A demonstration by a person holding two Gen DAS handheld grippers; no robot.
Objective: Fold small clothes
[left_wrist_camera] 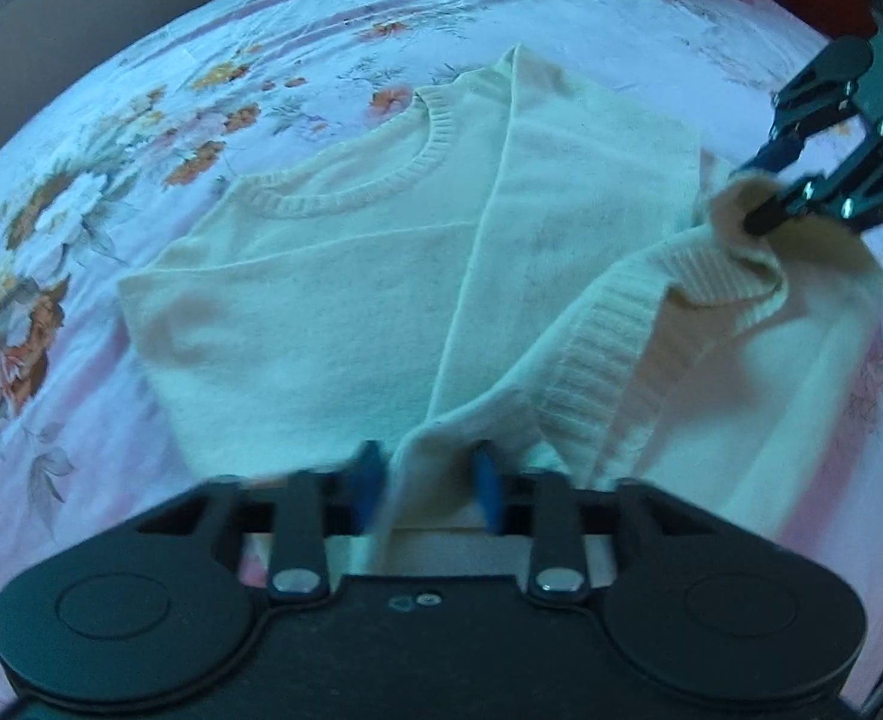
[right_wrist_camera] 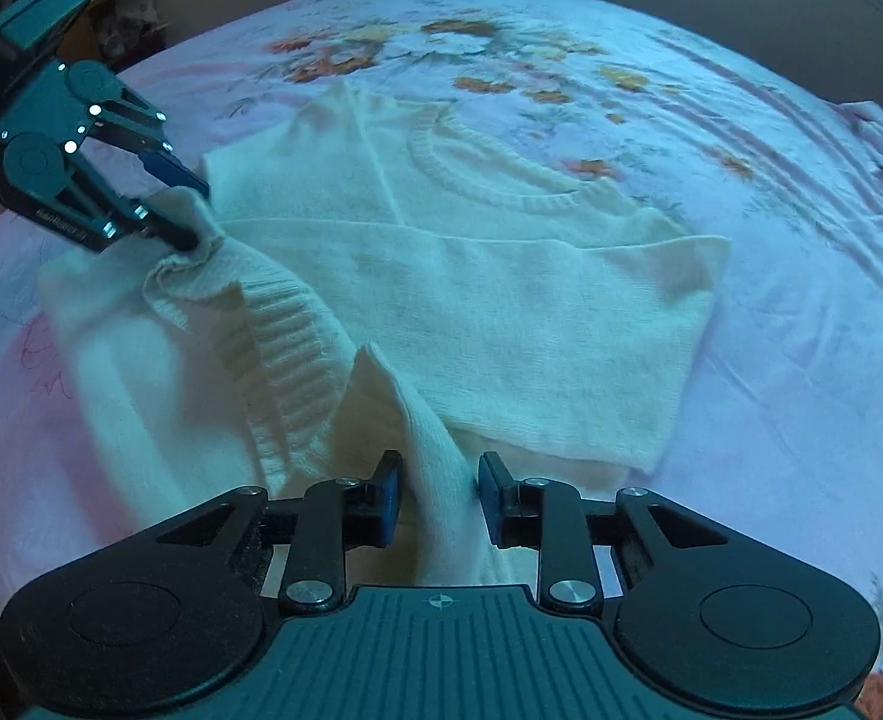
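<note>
A cream knit sweater (left_wrist_camera: pixel 345 300) lies on the bed, collar away from me, sleeves folded across its front; it also shows in the right wrist view (right_wrist_camera: pixel 531 300). My left gripper (left_wrist_camera: pixel 426 480) is shut on one corner of the ribbed hem, lifted off the bed. It also shows in the right wrist view (right_wrist_camera: pixel 192 219). My right gripper (right_wrist_camera: pixel 438 495) is shut on the other hem corner, which stands up between its blue pads. It also shows in the left wrist view (left_wrist_camera: pixel 753 198). The hem (right_wrist_camera: pixel 285 354) hangs slack between the two grippers.
The bed is covered by a pink floral sheet (left_wrist_camera: pixel 141 120), also shown in the right wrist view (right_wrist_camera: pixel 771 240). A padded bed edge (right_wrist_camera: pixel 711 6) runs along the far side. Dark furniture (right_wrist_camera: pixel 129 24) stands beyond the bed's left corner.
</note>
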